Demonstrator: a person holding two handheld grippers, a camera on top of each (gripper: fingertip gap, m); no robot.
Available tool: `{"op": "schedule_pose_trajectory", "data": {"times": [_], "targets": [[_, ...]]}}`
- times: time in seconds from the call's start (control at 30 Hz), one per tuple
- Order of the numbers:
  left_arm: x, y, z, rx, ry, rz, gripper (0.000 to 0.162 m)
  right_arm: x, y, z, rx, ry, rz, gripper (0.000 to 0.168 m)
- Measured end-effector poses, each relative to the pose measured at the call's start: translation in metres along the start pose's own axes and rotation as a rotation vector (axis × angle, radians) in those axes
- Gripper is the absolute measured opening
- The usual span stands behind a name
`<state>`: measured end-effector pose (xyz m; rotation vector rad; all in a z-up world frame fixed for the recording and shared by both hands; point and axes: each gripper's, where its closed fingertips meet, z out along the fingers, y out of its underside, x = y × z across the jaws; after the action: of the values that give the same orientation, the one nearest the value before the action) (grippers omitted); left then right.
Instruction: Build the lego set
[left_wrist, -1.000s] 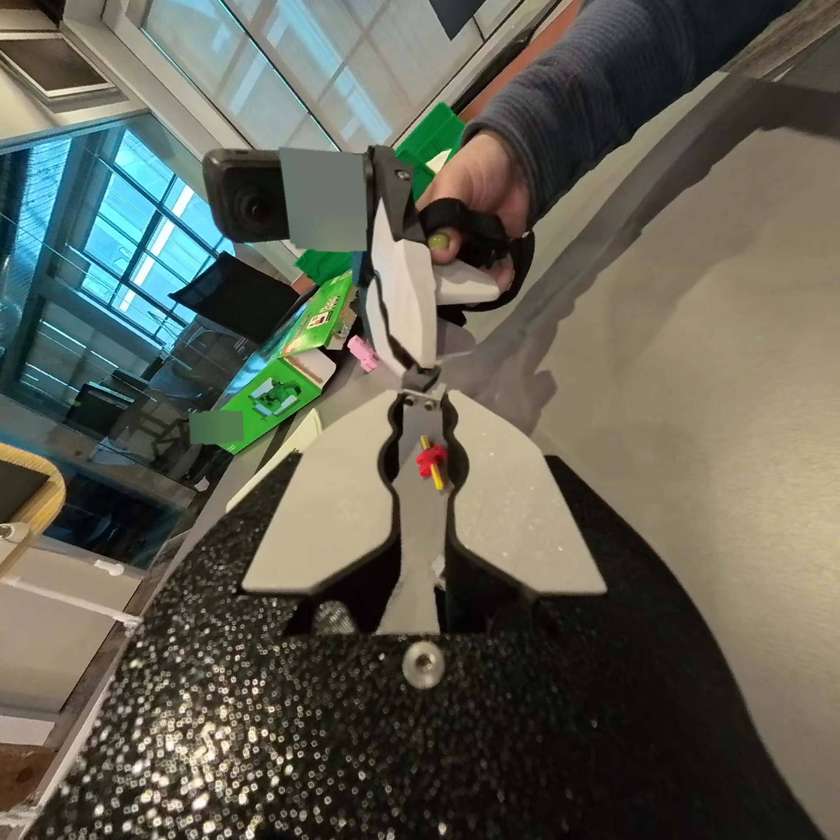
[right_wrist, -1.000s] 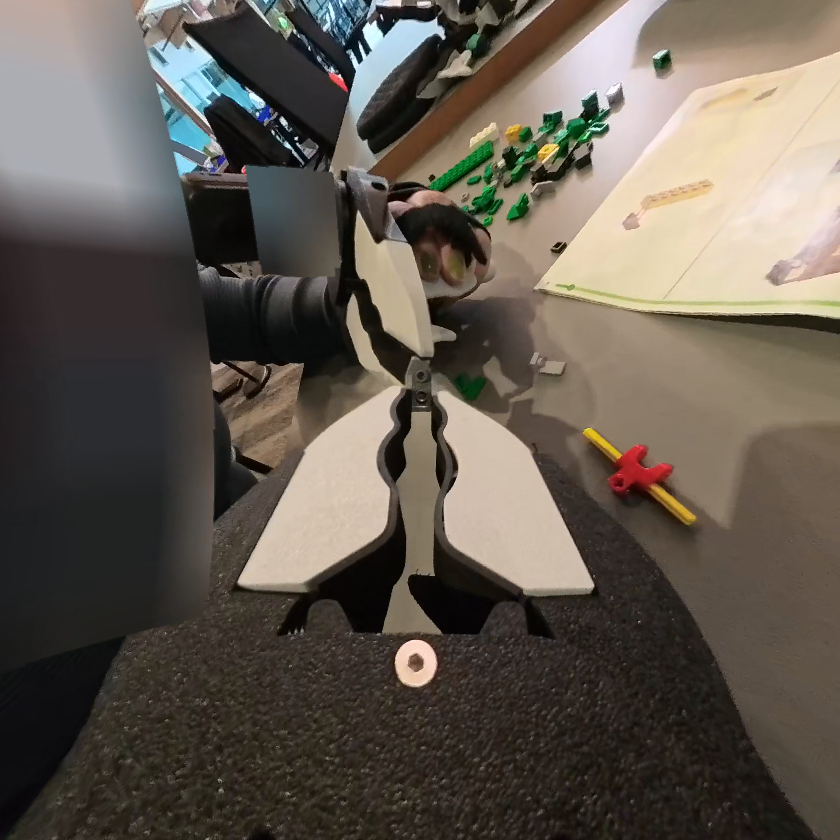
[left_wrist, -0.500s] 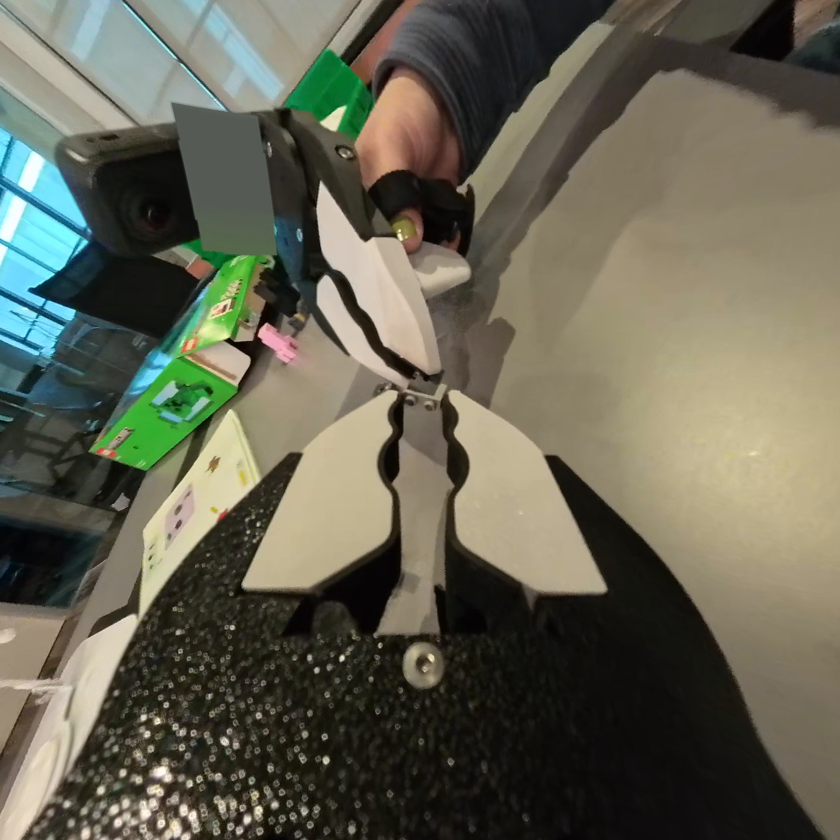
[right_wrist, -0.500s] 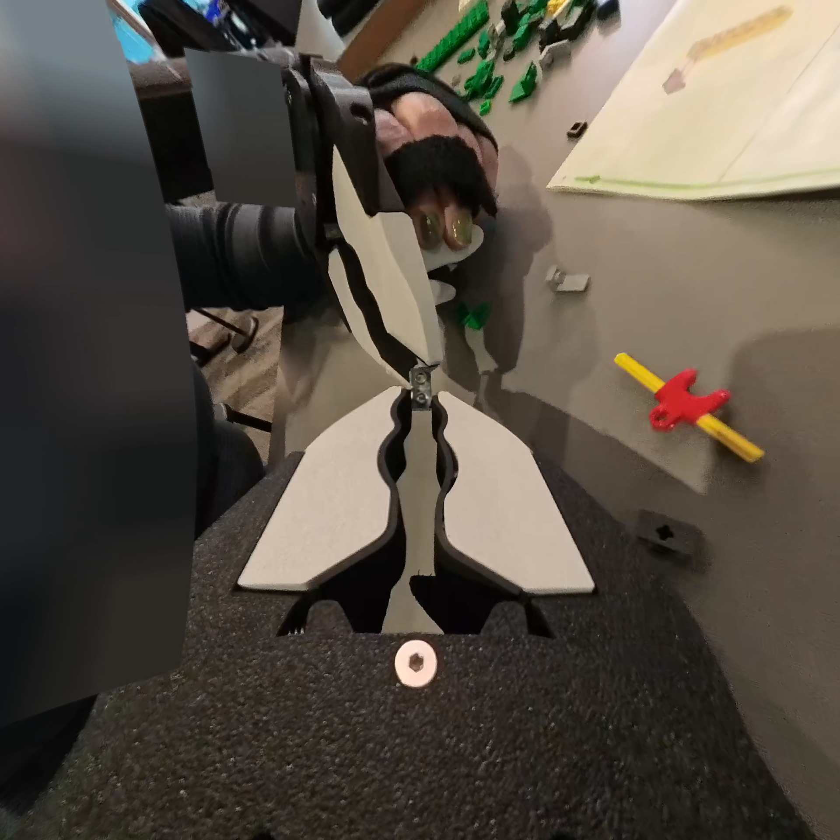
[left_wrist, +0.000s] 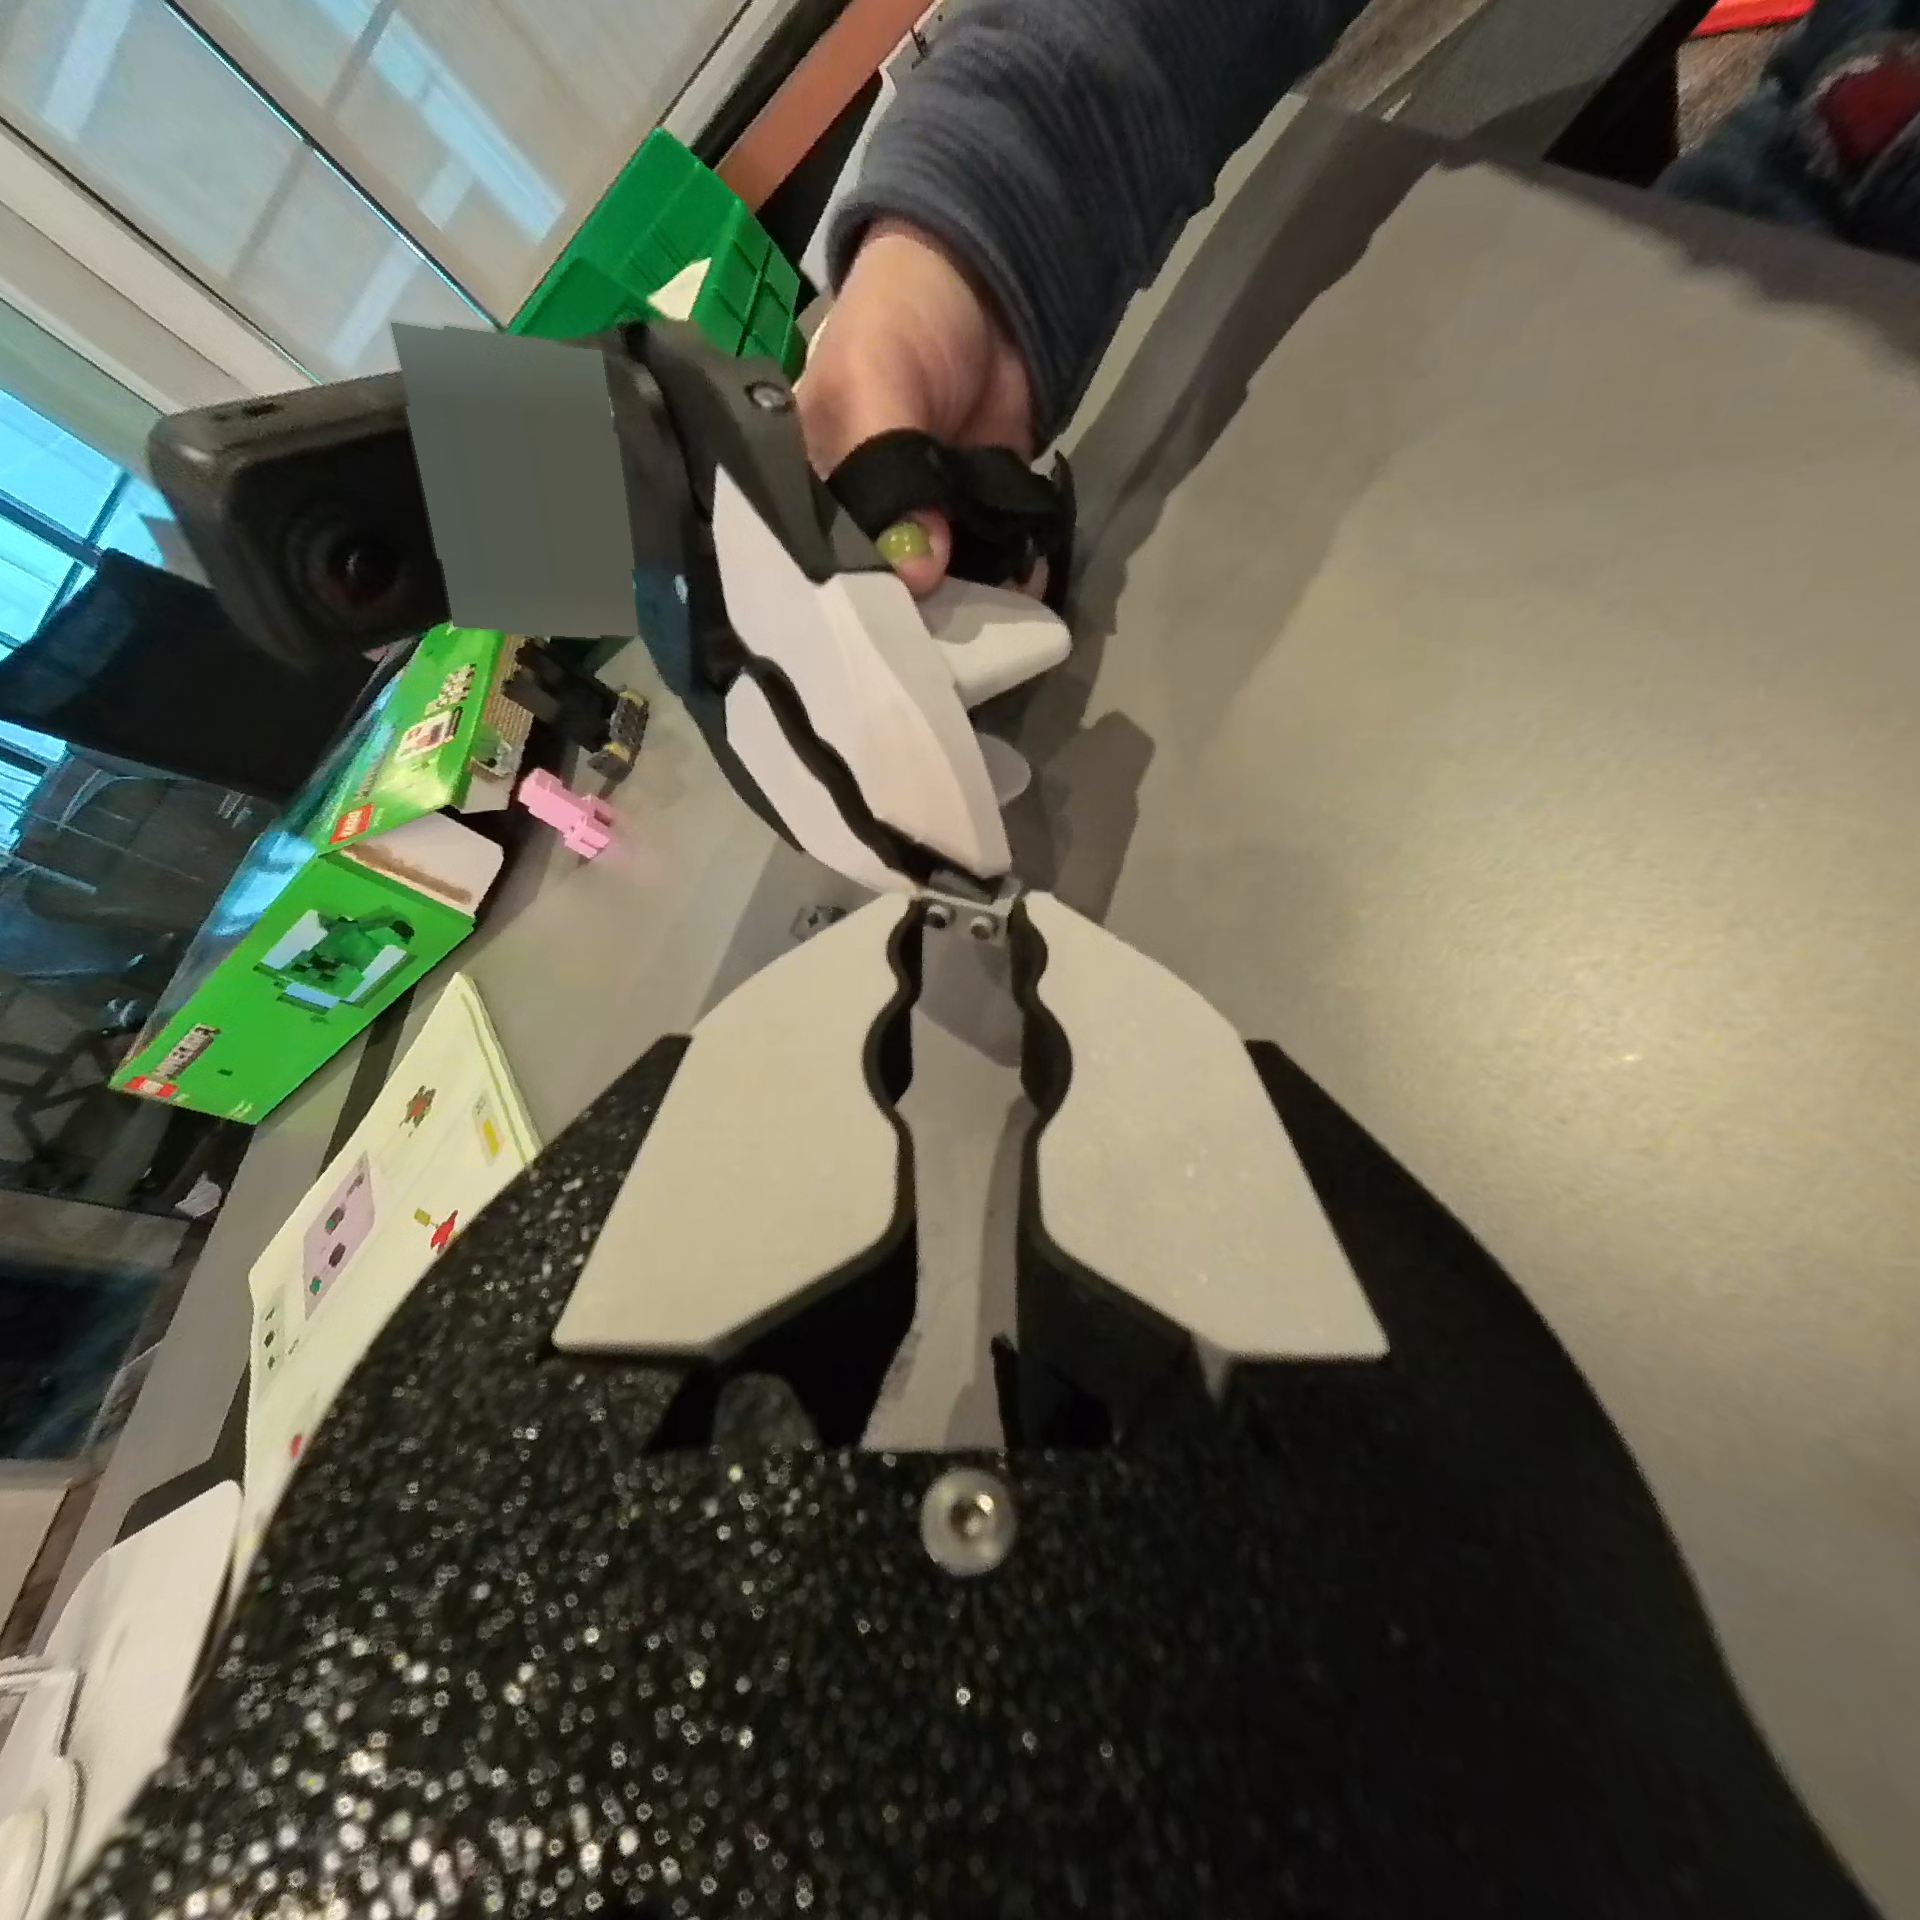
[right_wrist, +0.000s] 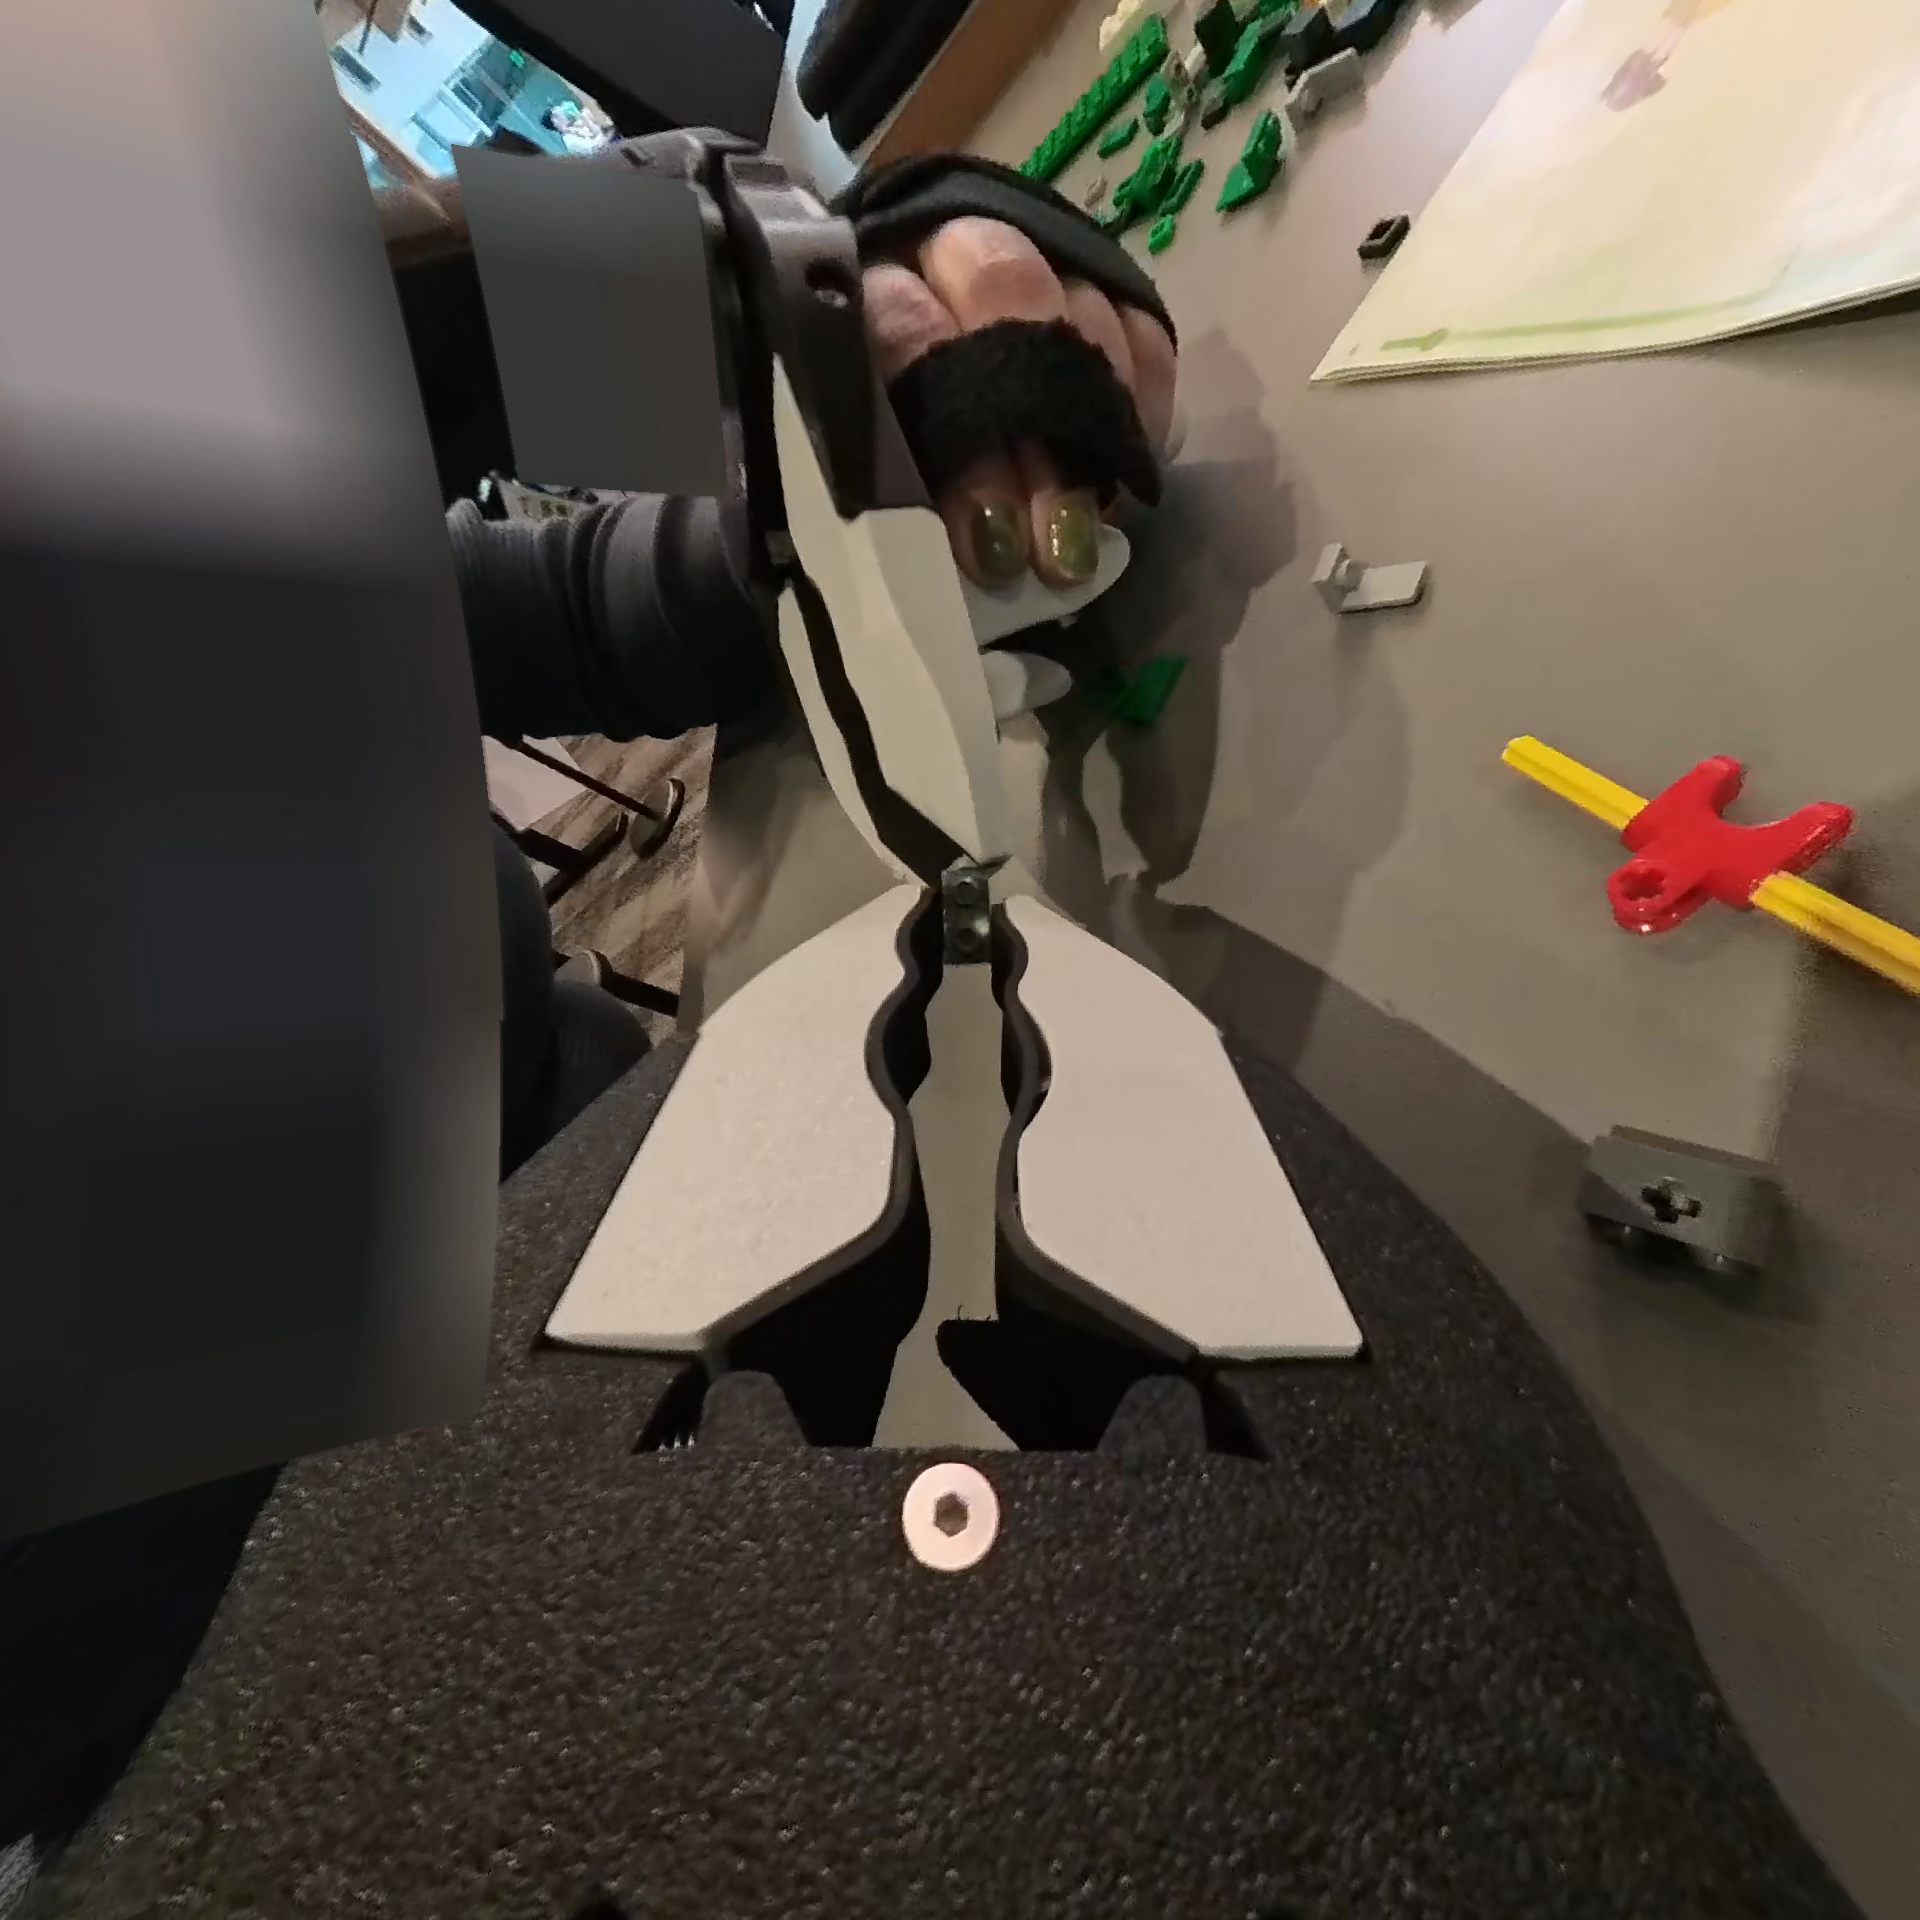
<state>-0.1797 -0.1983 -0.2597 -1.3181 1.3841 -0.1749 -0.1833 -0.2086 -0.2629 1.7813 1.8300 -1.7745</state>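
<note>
We see both grippers meeting tip to tip above the grey table (right_wrist: 1558, 582). The left gripper (left_wrist: 966, 914) is clenched on a small grey two-stud piece (left_wrist: 961, 920). The right gripper (right_wrist: 966, 914) is clenched on a small dark two-stud piece (right_wrist: 966, 920). The two pieces sit where the opposing tips meet; we cannot tell whether they are joined.

Relative to the right gripper's tips, we count:
- one yellow axle (right_wrist: 1839, 925) carrying one red connector (right_wrist: 1714, 857), lying on the table to the right;
- one dark grey block (right_wrist: 1673, 1205), right and nearer;
- one light grey bracket (right_wrist: 1371, 582), beyond;
- one instruction booklet (right_wrist: 1662, 208), farther right.
</note>
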Motion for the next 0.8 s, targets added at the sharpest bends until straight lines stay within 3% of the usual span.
{"op": "schedule_pose_trajectory", "data": {"times": [0.13, 0.53, 0.8], "targets": [[0.001, 0.000, 0.000, 0.003, 0.007, -0.010, 0.016, -0.003, -0.001, 0.000, 0.008, -0.013, -0.002, 0.014], [0.008, 0.005, 0.003, -0.036, 0.047, 0.009, 0.016, 0.004, 0.011, -0.008, -0.098, 0.062, -0.048, 0.009], [0.011, 0.009, 0.005, -0.071, 0.054, 0.040, 0.016, 0.024, 0.051, -0.033, -0.626, 0.440, -0.321, 0.009]]}}
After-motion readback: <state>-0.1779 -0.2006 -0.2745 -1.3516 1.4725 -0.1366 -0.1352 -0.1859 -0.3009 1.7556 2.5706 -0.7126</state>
